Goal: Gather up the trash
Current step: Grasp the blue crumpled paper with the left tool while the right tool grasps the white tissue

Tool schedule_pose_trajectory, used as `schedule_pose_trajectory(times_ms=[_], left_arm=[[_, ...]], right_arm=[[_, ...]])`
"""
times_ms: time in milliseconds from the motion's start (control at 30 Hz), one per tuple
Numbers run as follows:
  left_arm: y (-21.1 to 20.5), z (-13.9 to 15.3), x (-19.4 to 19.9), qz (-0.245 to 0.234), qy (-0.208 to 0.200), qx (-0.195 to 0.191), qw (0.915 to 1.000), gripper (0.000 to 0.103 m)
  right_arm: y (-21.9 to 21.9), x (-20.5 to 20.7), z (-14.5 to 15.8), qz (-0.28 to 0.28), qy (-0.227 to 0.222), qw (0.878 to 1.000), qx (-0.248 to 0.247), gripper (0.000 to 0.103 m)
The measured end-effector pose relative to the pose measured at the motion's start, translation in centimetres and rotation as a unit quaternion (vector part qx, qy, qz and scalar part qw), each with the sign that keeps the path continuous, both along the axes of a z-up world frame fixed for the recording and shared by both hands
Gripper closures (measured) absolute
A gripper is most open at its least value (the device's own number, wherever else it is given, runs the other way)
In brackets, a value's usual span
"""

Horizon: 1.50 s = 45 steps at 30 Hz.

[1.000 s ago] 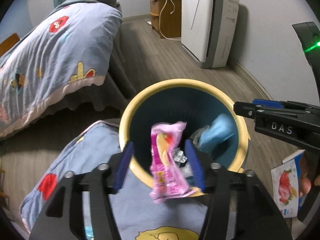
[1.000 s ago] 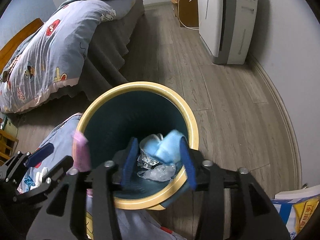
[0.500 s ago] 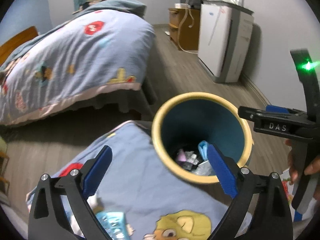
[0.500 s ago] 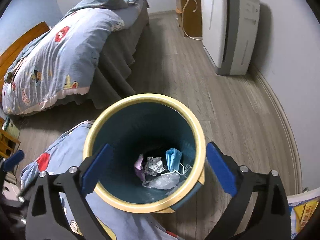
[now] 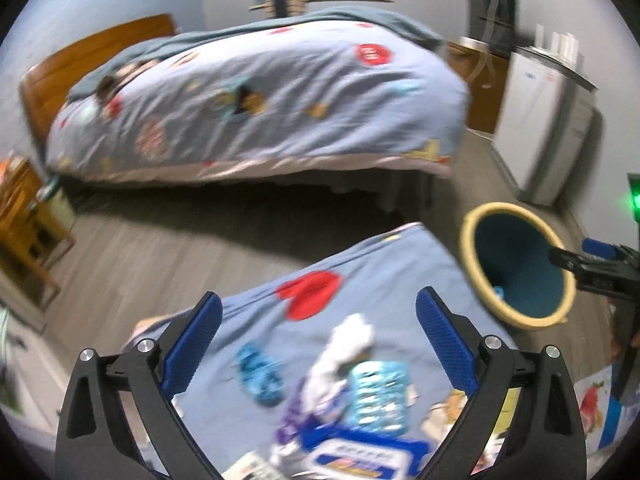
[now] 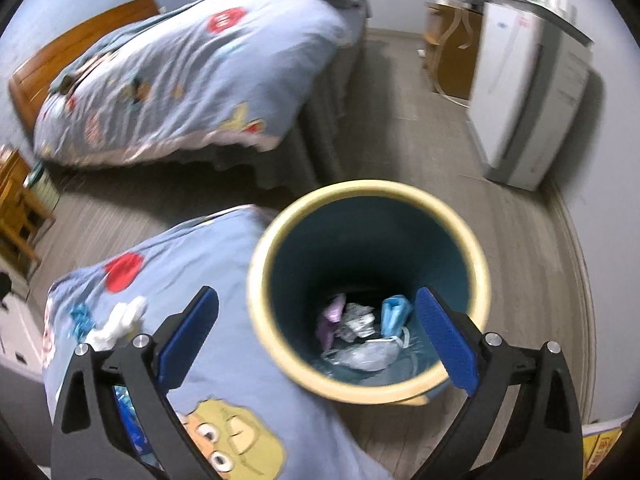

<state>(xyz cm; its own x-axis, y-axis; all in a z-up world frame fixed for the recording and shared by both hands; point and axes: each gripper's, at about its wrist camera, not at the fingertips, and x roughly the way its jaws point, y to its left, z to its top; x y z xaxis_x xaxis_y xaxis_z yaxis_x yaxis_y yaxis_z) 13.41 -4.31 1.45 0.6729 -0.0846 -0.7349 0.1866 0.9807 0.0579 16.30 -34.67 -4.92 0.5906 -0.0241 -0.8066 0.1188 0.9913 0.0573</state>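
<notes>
A teal bin with a yellow rim (image 6: 264, 332) stands on the floor beside a blue cartoon quilt (image 6: 224, 360); it also shows in the left wrist view (image 5: 468, 256). Inside lie a pink wrapper (image 6: 332, 320), a blue mask (image 6: 394, 312) and clear plastic (image 6: 360, 354). My right gripper (image 6: 318, 340) is open and empty over the bin's near side. My left gripper (image 5: 318, 350) is open and empty above the quilt (image 5: 360, 276), over loose trash: a white crumpled piece (image 5: 348, 344), a blue wrapper (image 5: 258, 374), a light blue blister pack (image 5: 378, 396) and a blue packet (image 5: 360, 454).
A bed with a blue quilt (image 5: 260, 96) lies beyond. A white appliance (image 6: 524, 96) and a wooden cabinet (image 6: 448, 60) stand by the right wall. A wooden stand (image 5: 24, 224) is at left. A strawberry-print carton (image 5: 596, 404) lies on the floor at right.
Both grippers opened; the pink wrapper and blue mask dropped into the bin. My left gripper swung left, over the trash on the quilt. My right gripper pulled back slightly.
</notes>
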Motion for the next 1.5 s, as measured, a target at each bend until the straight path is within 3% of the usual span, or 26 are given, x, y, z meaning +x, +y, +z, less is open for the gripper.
schedule_pose_trajectory(times_ms=[233,667,833,1133,1267,1500], left_arm=[[5.0,-2.4,0.0,0.042,0.016,0.012,0.9989,0.007],[9.1,-6.3,0.6,0.040,0.052,0.022,0.9976,0.007],[9.7,-8.5,0.9,0.032,0.076,0.038,0.9959,0.007],[10.7,-12.5,2.3,0.040,0.137,0.026,0.9895,0.007],[10.1,-14.0,2.8,0.022,0.147,0.035,0.9883,0.014],[8.8,-15.1,3.6,-0.003,0.158,0.029,0.9871,0.028]], right_arm=[[6.4,0.4,-1.1,0.057,0.020,0.998,-0.021,0.006],[13.8,1.7,-5.2,0.111,0.074,0.990,-0.040,0.006],[15.1,2.5,-6.3,0.108,0.085,0.990,-0.018,0.006],[16.5,4.4,-8.3,0.116,0.099,0.988,0.007,0.007],[17.1,5.4,-9.0,0.133,0.109,0.984,0.034,0.026],[19.0,6.6,-10.1,0.165,0.120,0.976,0.075,0.047]])
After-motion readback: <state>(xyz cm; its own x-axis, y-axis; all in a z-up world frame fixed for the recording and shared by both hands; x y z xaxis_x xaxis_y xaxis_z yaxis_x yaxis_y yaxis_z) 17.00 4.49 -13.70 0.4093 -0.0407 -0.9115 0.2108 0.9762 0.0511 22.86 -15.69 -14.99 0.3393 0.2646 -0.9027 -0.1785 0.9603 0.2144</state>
